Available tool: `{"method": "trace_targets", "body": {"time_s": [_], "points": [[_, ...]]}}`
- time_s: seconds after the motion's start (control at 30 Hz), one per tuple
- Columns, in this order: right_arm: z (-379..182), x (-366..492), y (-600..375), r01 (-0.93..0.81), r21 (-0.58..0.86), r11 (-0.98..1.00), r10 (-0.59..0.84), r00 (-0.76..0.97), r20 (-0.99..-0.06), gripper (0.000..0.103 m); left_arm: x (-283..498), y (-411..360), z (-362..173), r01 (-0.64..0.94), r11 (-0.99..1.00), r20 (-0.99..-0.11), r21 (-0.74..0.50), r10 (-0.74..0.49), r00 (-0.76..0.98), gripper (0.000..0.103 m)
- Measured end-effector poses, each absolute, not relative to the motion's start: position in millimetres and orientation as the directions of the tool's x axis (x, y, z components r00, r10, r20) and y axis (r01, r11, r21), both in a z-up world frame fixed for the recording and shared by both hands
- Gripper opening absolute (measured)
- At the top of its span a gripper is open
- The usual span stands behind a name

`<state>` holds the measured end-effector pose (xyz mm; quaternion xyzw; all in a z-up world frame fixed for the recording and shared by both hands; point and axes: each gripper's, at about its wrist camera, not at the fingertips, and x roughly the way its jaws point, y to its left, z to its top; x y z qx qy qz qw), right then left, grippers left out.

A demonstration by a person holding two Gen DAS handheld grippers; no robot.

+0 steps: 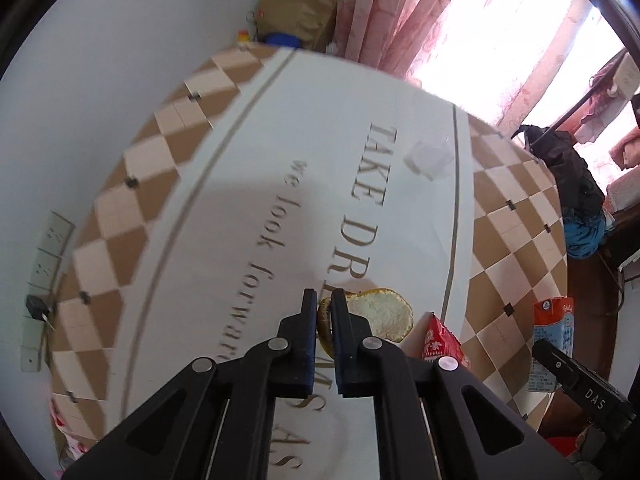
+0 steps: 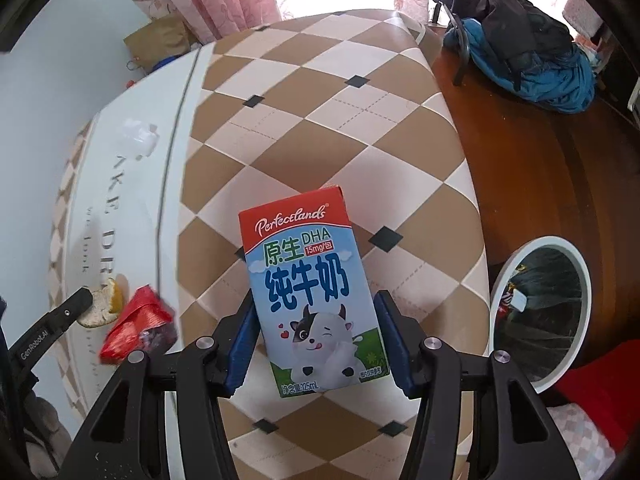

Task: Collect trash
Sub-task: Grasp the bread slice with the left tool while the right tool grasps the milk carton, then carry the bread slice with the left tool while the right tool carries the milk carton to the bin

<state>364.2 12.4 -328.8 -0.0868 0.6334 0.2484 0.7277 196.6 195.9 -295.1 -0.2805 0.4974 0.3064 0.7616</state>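
My left gripper (image 1: 325, 300) is shut on an orange peel (image 1: 380, 314) and grips its left edge just above the tablecloth. A red snack wrapper (image 1: 442, 342) lies right of it. My right gripper (image 2: 316, 312) is open, with its jaws on either side of a blue and red milk carton (image 2: 314, 292) that stands on the checked cloth; I cannot tell if the pads touch it. The peel (image 2: 106, 302), the wrapper (image 2: 138, 326) and the left gripper's fingers (image 2: 78, 300) show at lower left in the right wrist view. A crumpled white tissue (image 1: 428, 158) lies farther back on the table.
A white-rimmed bin (image 2: 540, 312) with a dark liner stands on the wooden floor right of the table. A chair with dark and blue clothes (image 2: 524, 52) stands beyond it. A brown paper bag (image 1: 298, 16) sits by the wall near pink curtains.
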Motion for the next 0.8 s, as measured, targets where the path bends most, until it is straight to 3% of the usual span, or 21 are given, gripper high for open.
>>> {"method": "trace_targets", "body": {"time_s": [0.4,0.8], "points": [[-251.9,333.8,-20.9,-0.496,0.268,0.826,0.381,0.140,-0.914,0.058,184.0,143.3,-190.3,-0.662,0.747,-0.854,-0.065,0.302,0.424,0.004],[-158.4,348.2,-139.0,-0.422,0.305,0.854,0.448,0.298,-0.843,0.058,248.9,11.9,-123.4,-0.447,0.886,-0.790,-0.125,0.184,0.586,0.004]]}}
